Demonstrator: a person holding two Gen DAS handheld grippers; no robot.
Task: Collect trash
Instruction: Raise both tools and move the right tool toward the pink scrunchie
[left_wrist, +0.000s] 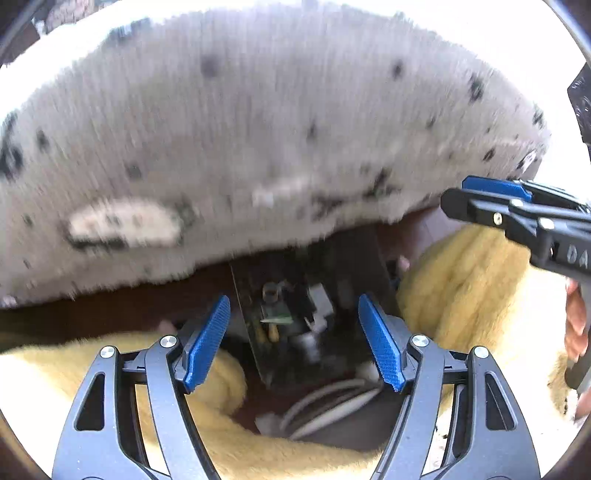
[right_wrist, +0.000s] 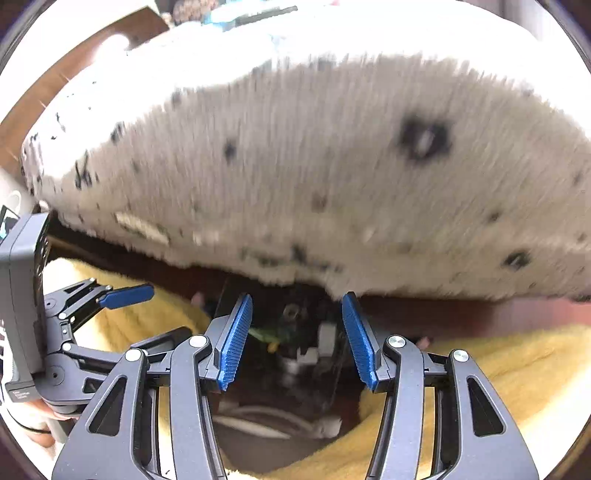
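Note:
Below both grippers lies a dark, box-like container (left_wrist: 295, 332) (right_wrist: 306, 354) holding scraps: a green wrapper (left_wrist: 275, 314) (right_wrist: 266, 334), a yellow bit and some white pieces. My left gripper (left_wrist: 293, 301) hangs above it, open, with nothing between its blue pads. Just as wide apart stand the blue pads of my right gripper (right_wrist: 297, 297), open and free of any scrap. Each gripper shows in the other's view: the right gripper (left_wrist: 458, 197) at the right edge, the left gripper (right_wrist: 122, 287) at the left edge. The picture is blurred.
A shaggy white rug (left_wrist: 258, 129) (right_wrist: 332, 166) with black specks fills the upper half. Yellow fleecy fabric (left_wrist: 461, 280) (right_wrist: 498, 369) lies on both sides of the container. White cords (left_wrist: 325, 402) (right_wrist: 258, 417) lie nearer to me. A strip of brown floor (right_wrist: 480, 314) shows under the rug's edge. A hand (left_wrist: 576, 325) holds the right gripper.

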